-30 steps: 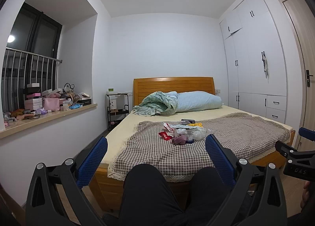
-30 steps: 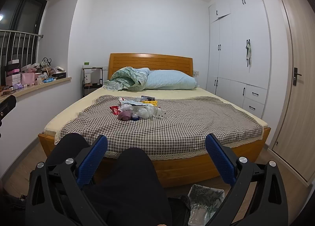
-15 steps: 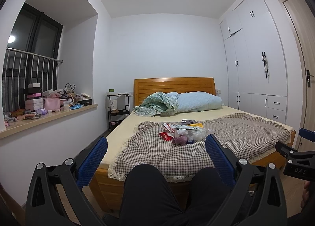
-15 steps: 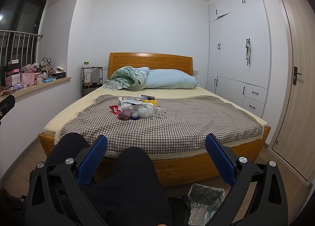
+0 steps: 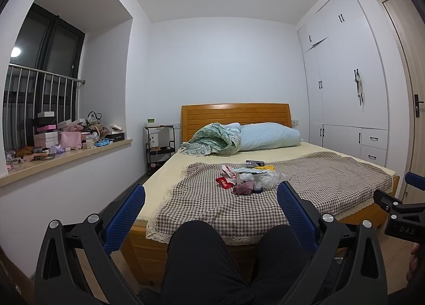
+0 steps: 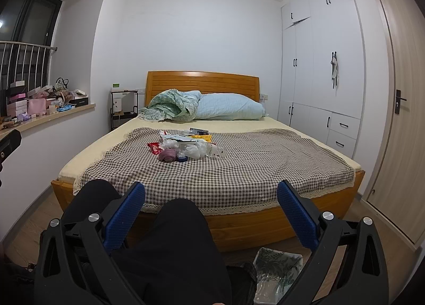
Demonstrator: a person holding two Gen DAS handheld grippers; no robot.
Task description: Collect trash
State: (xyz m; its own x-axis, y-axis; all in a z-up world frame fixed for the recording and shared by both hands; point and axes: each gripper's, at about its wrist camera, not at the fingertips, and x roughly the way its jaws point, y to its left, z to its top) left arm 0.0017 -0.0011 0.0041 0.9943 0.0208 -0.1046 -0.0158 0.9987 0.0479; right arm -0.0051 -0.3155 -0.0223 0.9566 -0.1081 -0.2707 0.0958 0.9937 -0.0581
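Trash (image 5: 245,177) lies in a small heap on the bed (image 5: 265,198), on the checked cloth (image 5: 332,185) that covers the half of the bed away from the headboard (image 5: 235,114). Within the heap, a red wrapper (image 6: 154,147) sits on the side toward the window sill (image 5: 66,157), a mauve crumpled piece (image 6: 167,155) lies at the edge nearest the foot of the bed, white crumpled plastic (image 6: 195,149) fills the middle, and a yellow packet (image 6: 203,137) lies on the headboard side; the smaller bits are too small to name with any certainty. A green quilt (image 6: 172,106) and a pale blue pillow (image 6: 228,108) rest against the headboard.

Both tools hang well short of the bed, above a person's dark-trousered knees (image 5: 202,257). The left tool (image 5: 211,214) is spread wide with nothing between its blue pads. The right tool (image 6: 211,214) is likewise spread wide and grips nothing. On the floor by the foot of the bed, below the right tool, lies a leaf-patterned bag (image 6: 276,270).
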